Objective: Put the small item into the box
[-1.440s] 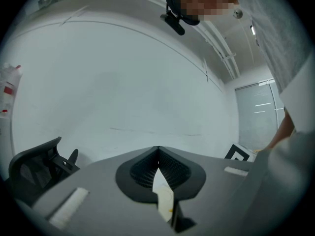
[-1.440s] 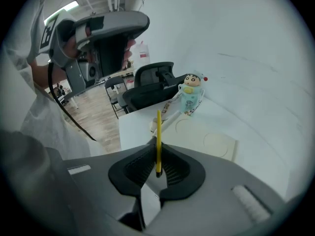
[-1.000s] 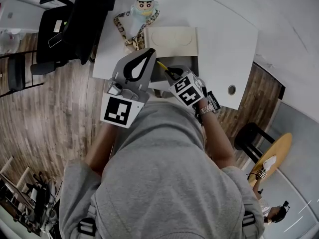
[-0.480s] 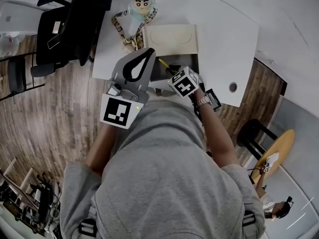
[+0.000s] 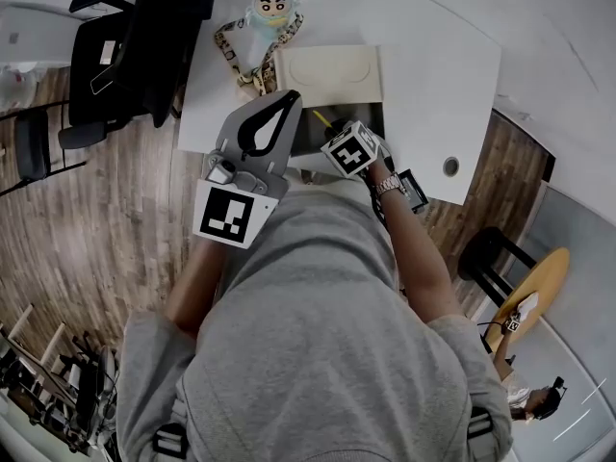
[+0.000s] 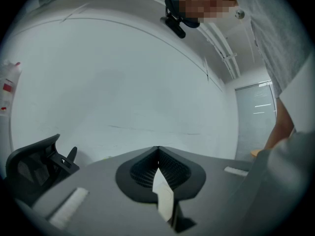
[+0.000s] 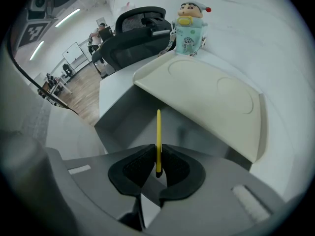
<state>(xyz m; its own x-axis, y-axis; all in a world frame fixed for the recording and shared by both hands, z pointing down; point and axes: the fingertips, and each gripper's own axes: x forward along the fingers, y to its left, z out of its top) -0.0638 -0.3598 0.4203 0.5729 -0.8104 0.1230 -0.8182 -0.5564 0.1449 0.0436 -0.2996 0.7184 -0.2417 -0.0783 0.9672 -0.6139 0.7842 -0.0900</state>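
The small item is a thin yellow stick [image 7: 158, 132], and my right gripper [image 7: 157, 154] is shut on its lower end. The stick points out over the grey inside of the open box [image 7: 133, 119], whose cream lid [image 7: 206, 95] is tipped back behind it. In the head view the right gripper [image 5: 332, 133] hovers at the box's [image 5: 371, 123] near edge, with the yellow stick [image 5: 320, 118] over the opening. My left gripper [image 5: 286, 101] hangs beside the box's left side, shut and empty. In its own view the left gripper [image 6: 157, 150] faces a bare white wall.
A cartoon figure toy [image 5: 276, 3] with a spotted strap [image 5: 241, 61] stands at the table's far edge behind the box. A black office chair [image 5: 144, 37] sits left of the white table [image 5: 433, 75]. A dark phone-like object [image 5: 414, 191] lies near the table's front right.
My right gripper has moved slightly forward and left, carrying the yellow stick further over the box opening. The left gripper has stayed put.
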